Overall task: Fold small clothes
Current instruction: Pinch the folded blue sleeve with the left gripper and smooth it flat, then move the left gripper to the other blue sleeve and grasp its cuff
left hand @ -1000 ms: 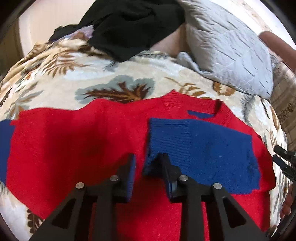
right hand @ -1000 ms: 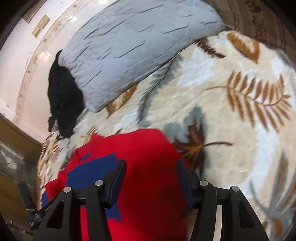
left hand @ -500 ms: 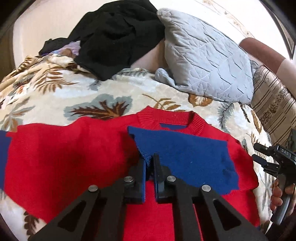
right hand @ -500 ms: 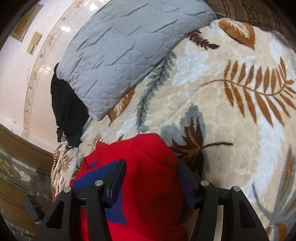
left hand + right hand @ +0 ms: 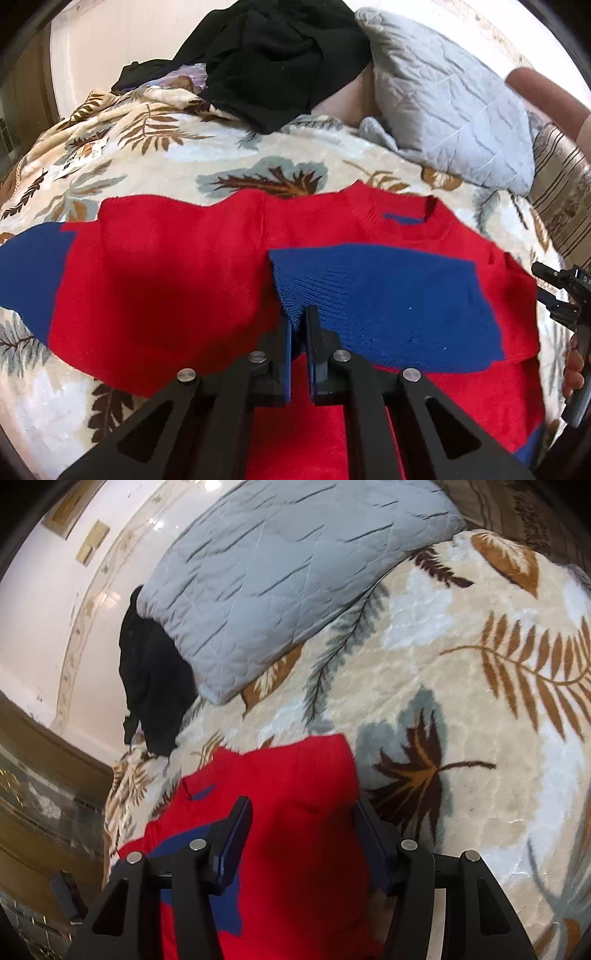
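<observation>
A red sweater [image 5: 159, 280] with blue sleeves lies flat on a leaf-patterned blanket [image 5: 147, 155]. One blue sleeve [image 5: 388, 302] is folded across its chest. My left gripper [image 5: 298, 317] is shut on that sleeve's ribbed cuff. The other blue sleeve [image 5: 29, 269] stretches out at the far left. My right gripper [image 5: 303, 812] stands open just above the red sweater [image 5: 295, 775] at its folded shoulder edge, with the cloth below its fingers. The left wrist view also catches the right gripper [image 5: 539, 282] at the sweater's right edge, held by a hand [image 5: 572, 354].
A grey quilted pillow [image 5: 443, 107] and a heap of black clothes [image 5: 280, 55] lie at the far side of the bed. A striped cushion [image 5: 561, 192] sits at the right. Bare blanket [image 5: 480, 701] spreads to the right of the sweater.
The left jaws closed on the blue cuff, then carried it a little leftward over the red body. The right gripper tilted slightly and stayed open over the shoulder.
</observation>
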Demonstrator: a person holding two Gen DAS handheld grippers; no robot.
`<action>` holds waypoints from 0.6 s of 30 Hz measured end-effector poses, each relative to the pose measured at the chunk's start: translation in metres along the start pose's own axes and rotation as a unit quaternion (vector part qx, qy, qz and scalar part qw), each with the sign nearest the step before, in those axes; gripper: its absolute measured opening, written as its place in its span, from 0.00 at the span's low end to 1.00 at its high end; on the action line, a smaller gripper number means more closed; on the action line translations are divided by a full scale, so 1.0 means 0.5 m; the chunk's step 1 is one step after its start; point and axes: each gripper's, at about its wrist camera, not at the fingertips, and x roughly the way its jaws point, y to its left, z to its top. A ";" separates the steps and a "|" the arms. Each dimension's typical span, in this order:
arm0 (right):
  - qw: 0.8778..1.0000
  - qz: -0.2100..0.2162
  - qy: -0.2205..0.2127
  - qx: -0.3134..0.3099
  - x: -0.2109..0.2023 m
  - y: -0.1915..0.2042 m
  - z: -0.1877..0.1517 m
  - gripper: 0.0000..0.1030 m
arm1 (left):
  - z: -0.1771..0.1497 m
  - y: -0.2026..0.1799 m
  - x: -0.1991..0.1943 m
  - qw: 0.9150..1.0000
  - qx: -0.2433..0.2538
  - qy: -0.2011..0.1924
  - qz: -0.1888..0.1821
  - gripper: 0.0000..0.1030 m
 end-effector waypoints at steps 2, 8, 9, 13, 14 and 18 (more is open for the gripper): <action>1.000 -0.008 0.027 -0.007 0.026 0.000 -0.005 0.59 | -0.002 -0.007 0.011 1.000 0.010 0.008 0.012 0.07; 1.000 -0.003 0.023 -0.007 0.040 -0.003 -0.005 0.59 | 0.003 0.016 0.004 1.000 -0.013 0.012 -0.011 0.13; 1.000 -0.003 0.012 -0.018 0.030 0.008 -0.004 0.59 | 0.006 0.024 -0.001 1.000 -0.021 0.009 -0.008 0.17; 0.993 -0.042 -0.044 -0.101 -0.009 0.076 -0.020 0.59 | 0.010 0.051 -0.041 0.999 -0.034 -0.018 0.013 0.25; 0.990 -0.055 -0.045 -0.119 -0.009 0.091 -0.025 0.59 | 0.011 0.053 -0.053 0.999 -0.031 -0.029 0.029 0.28; 0.973 -0.123 -0.026 -0.194 0.019 0.154 -0.080 0.51 | 0.013 0.033 -0.060 0.997 -0.006 -0.045 0.059 0.38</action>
